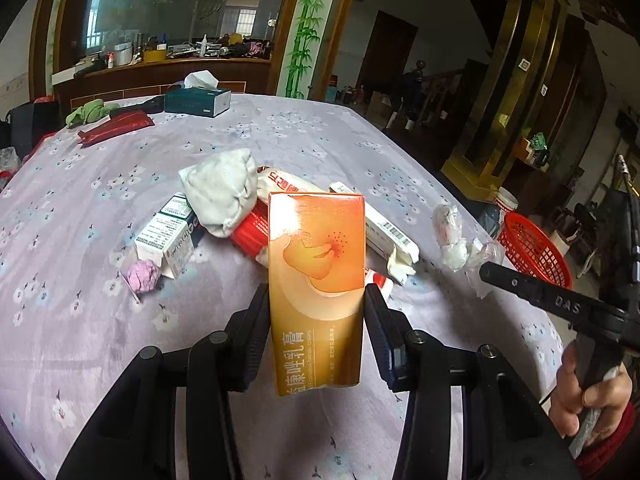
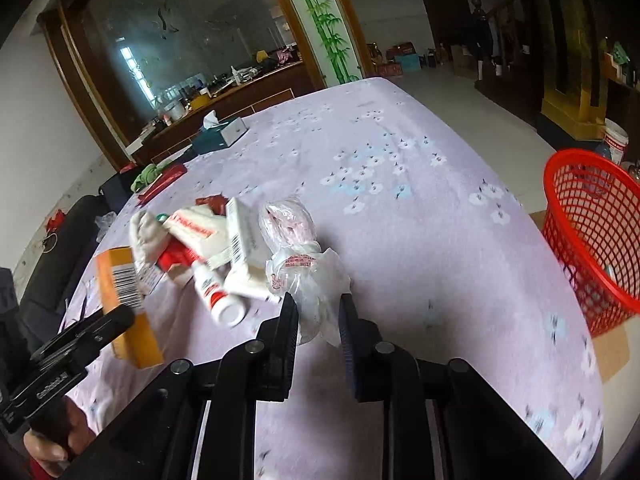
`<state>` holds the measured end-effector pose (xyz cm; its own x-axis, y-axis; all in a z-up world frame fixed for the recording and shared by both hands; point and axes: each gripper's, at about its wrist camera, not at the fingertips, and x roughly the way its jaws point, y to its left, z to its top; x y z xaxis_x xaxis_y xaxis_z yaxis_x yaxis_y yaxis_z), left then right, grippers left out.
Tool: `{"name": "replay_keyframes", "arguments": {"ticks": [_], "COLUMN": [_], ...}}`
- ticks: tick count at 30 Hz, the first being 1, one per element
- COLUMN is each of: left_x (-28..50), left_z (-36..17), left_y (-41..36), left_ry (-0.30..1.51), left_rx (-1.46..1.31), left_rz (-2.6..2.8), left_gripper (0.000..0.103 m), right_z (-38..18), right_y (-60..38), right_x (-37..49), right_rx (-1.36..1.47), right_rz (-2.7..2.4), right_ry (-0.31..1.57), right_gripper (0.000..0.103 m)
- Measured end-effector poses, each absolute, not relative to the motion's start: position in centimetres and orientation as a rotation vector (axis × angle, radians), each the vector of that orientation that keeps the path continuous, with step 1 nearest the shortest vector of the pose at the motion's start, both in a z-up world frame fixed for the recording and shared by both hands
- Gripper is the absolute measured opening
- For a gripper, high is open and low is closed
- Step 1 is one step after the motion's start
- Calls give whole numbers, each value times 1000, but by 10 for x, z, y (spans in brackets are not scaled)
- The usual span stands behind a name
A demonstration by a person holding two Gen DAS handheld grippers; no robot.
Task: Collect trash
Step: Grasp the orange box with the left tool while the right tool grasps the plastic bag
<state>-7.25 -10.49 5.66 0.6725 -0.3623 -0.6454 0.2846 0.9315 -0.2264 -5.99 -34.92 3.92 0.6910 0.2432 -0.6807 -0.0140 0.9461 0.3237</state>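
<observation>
On the flowered tablecloth point(image 2: 420, 208), open cloth runs from 12 to 3 o'clock of the trash pile. At 9 o'clock, the left gripper point(image 1: 316, 308) clamps one orange carton point(image 1: 316, 276); the right gripper point(image 2: 319, 320) pinches one clear plastic bag point(image 2: 304, 268). One red basket point(image 2: 592, 236) sits off the table's 3 o'clock edge.

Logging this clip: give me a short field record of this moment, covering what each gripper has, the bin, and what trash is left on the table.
left gripper: shut on orange box, lifted above the table
right gripper: fingers either side of clear plastic bag; firm grip not certain
bin: red basket, off the table's right edge
surface: table with purple floral cloth
trash left in pile: grey cloth, white barcoded box, small white bottle, pink crumpled wad
far end: tissue box, red packet
</observation>
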Motion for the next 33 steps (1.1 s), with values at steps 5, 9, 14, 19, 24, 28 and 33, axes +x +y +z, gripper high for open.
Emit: {"name": "replay_keyframes", "arguments": {"ticks": [5, 9, 14, 19, 24, 28, 33], "left_x": [-81, -87, -92, -95, -95, -95, -94], "left_z": [54, 53, 52, 52, 52, 51, 48], "left_y": [-108, -110, -113, -114, -115, -115, -116], "left_ry": [742, 739, 738, 736, 740, 742, 747], "left_rx": [-83, -71, -56, -48, -46, -44, -41], "left_rz": [-356, -352, -352, -352, -349, -350, -352], "left_gripper": [44, 44, 44, 44, 44, 44, 44], "right_z": [38, 36, 38, 41, 40, 39, 39], "right_y": [-342, -337, -332, -328, -327, -327, -326], "right_x": [-73, -79, -82, -86, -86, -86, -86], "right_rx": [285, 273, 266, 258, 253, 253, 250], "right_rz": [144, 144, 154, 159, 166, 168, 162], "right_ry": [795, 800, 800, 792, 795, 797, 796], "right_gripper": [21, 21, 21, 21, 21, 21, 21]}}
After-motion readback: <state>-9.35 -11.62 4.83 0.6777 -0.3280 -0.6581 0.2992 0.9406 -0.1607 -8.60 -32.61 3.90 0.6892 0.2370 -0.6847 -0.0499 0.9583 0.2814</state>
